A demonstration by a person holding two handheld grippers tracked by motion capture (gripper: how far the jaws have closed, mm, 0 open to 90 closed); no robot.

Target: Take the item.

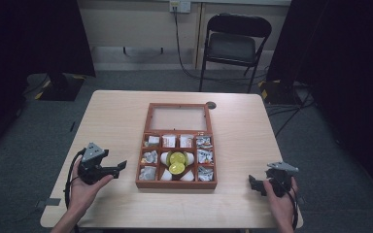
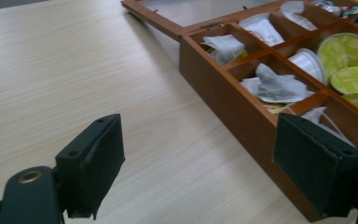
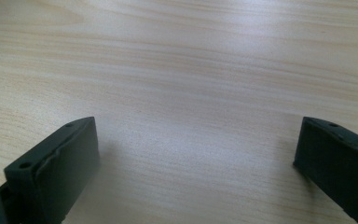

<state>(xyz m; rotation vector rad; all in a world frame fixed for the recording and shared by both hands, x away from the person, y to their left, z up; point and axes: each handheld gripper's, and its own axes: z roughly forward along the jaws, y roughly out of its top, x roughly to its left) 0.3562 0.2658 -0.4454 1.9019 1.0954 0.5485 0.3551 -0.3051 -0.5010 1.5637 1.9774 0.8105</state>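
Centrally wooden box (image 1: 177, 183), lid open, both hand-held grippers spread, empty

Premises appear to be a recording lab or studio. Evidence: black curtains (image 1: 29, 34) on both sides, grey carpet floor (image 1: 24, 126), a black folding chair (image 1: 235, 43) against a plain wall, loose cables (image 1: 291, 104), and a light wooden table (image 1: 116, 111).

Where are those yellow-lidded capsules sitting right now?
The yellow-lidded capsules lie in the middle compartment of the open wooden box at the table's centre, flanked by compartments of tea bags; the left gripper view shows them at upper right.
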